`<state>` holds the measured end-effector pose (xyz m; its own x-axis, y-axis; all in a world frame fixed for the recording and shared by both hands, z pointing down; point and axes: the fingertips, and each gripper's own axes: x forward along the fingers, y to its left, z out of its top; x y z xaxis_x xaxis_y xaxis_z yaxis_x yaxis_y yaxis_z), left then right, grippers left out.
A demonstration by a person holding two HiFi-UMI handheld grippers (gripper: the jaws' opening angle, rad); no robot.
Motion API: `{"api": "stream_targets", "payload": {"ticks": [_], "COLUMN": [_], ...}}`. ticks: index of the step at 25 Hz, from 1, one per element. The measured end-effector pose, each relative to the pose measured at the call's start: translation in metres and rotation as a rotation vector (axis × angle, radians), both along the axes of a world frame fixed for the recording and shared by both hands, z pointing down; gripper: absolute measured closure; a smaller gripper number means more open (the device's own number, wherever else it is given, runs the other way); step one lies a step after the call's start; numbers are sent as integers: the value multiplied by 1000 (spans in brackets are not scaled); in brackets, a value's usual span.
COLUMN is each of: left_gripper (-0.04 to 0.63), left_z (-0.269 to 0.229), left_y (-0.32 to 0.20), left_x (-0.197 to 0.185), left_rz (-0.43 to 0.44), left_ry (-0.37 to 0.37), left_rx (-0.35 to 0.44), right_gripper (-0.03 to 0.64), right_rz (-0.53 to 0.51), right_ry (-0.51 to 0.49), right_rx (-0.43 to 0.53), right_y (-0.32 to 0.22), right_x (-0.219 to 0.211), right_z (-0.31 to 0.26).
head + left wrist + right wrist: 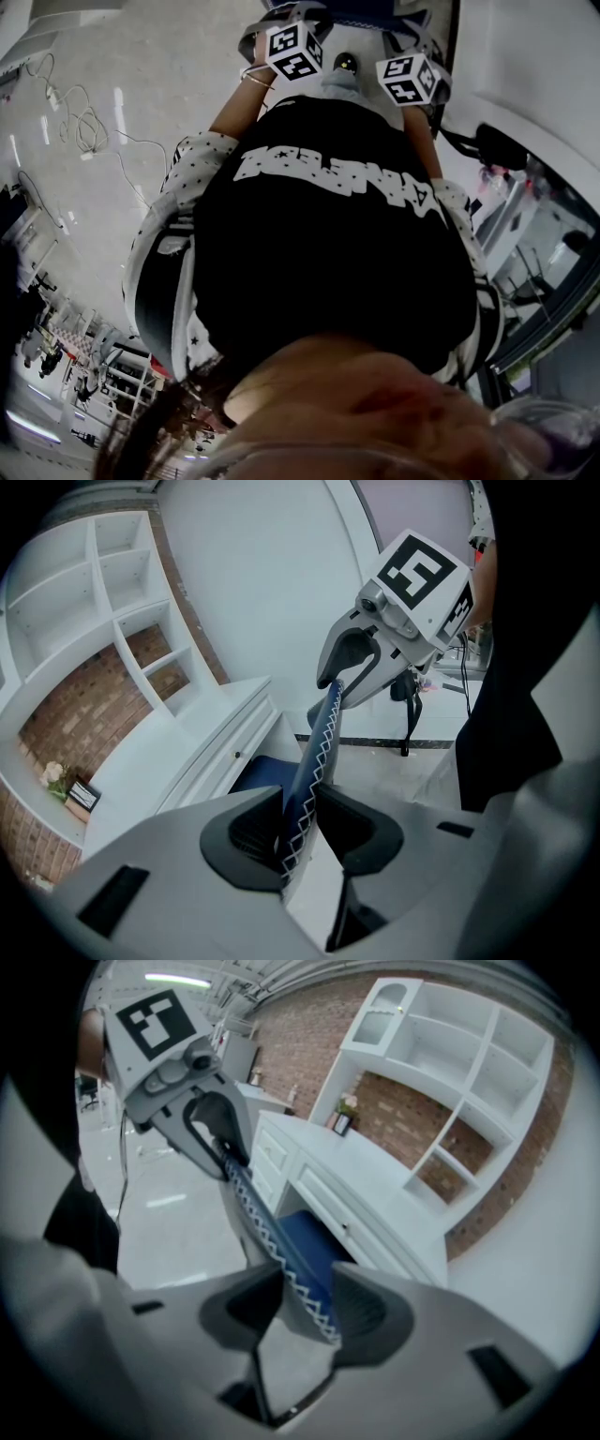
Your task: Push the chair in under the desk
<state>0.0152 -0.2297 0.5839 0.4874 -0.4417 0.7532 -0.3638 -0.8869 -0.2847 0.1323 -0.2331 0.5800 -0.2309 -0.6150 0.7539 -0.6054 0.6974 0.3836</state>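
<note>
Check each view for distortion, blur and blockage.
Head view: the person's black shirt fills the frame, and a masking blur covers the bottom. Left gripper view: fisheye curves the shelves, corners dark, chair back sharp. Right gripper view: softer overall, ceiling light bright.

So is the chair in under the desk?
Partly in: the blue padded chair seat reaches under the white desk; its stitched backrest stands outside.

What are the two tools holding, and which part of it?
The chair. The left tool and the right tool each clamp the stitched top edge of its blue backrest, one toward each end.
</note>
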Motion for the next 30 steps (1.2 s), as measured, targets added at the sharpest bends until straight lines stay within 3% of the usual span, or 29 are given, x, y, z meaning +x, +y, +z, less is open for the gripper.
{"api": "stream_targets", "payload": {"ticks": [6,30], "left_gripper": [451,451], "left_z": [8,-5], "left_y": [-24,-34], "left_x": [4,3], "left_rz": [-7,-19], "left_ry": [-5,-5], "left_rx": [0,-7], "right_gripper": [453,453], "right_rz": [-5,-32], "right_ry": [-5,1], "right_rx": [0,6], "right_y": [-24,-36], "right_x": [4,2], "right_z": [8,-7]}}
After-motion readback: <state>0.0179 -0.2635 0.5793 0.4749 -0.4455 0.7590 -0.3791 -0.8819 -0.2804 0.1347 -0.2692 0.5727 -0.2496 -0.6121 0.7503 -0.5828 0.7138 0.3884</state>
